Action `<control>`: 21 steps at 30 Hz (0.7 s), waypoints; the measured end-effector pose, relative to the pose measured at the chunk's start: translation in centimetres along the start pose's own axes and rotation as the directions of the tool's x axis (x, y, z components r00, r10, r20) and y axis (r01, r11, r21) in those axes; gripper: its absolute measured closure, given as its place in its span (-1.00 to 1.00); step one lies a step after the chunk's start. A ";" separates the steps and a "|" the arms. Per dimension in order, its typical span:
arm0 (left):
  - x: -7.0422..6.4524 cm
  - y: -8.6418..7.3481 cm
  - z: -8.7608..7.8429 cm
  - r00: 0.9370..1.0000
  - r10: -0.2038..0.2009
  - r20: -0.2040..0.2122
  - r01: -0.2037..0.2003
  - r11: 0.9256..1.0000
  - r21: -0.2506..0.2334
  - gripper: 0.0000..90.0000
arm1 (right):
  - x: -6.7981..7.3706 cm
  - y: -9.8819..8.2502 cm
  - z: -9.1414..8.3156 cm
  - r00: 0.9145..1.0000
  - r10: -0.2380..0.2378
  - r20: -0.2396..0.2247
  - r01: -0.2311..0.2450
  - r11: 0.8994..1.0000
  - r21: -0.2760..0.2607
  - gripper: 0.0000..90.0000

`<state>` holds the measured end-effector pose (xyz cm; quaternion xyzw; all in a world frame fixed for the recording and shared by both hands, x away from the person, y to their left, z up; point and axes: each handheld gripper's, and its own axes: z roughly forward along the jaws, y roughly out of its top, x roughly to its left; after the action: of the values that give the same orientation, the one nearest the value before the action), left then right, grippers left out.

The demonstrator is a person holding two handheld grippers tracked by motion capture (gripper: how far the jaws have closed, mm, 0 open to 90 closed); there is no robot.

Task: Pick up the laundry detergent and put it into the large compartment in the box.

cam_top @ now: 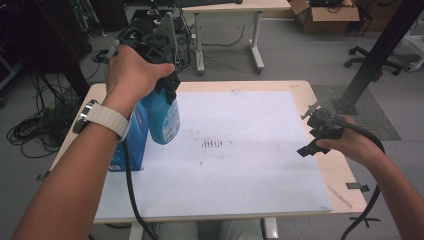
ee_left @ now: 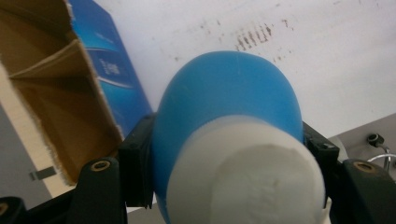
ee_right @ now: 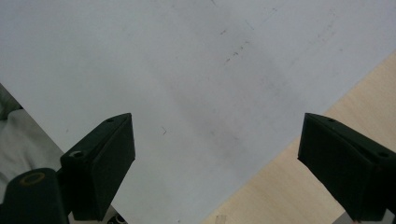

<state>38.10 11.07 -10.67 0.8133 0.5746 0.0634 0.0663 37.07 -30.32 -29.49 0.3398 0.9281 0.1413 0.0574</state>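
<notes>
The left gripper (cam_top: 167, 87) was clamped on the blue bottle (cam_top: 163, 117), one pad on each side just below its white cap (ee_left: 247, 177), as the left gripper view showed. The bottle hung upright, its long axis near vertical, base toward the white mat (cam_top: 240, 150) at the left side of the table (cam_top: 300, 87), beside and just right of the open blue box (cam_top: 131, 140). The box's cardboard mouth (ee_left: 56, 93) faced up, so any return into it would probably need a short leftward shift. Across the table, the right gripper (cam_top: 314, 134) waited with jaws wide apart, holding nothing, well away from the bottle.
</notes>
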 end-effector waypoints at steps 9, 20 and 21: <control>3.0 0.0 -2.6 0.997 -0.077 -0.025 0.076 0.997 -0.030 -0.18 | -0.2 0.2 0.1 1.000 0.004 -0.002 -0.004 1.000 0.006 -0.75; 6.9 -0.4 -3.8 0.985 -0.158 -0.075 0.152 0.985 -0.080 -0.17 | -0.5 0.2 0.0 1.000 0.017 0.002 -0.017 1.000 0.013 -0.75; 6.9 -0.4 -3.8 0.985 -0.158 -0.075 0.152 0.985 -0.080 -0.17 | -0.5 0.2 0.1 1.000 0.020 0.002 -0.020 1.000 0.014 -0.75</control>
<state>39.31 17.86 -6.80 0.7600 0.6354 0.1122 0.0777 37.60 -30.46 -29.48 0.3497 0.9255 0.1352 0.0543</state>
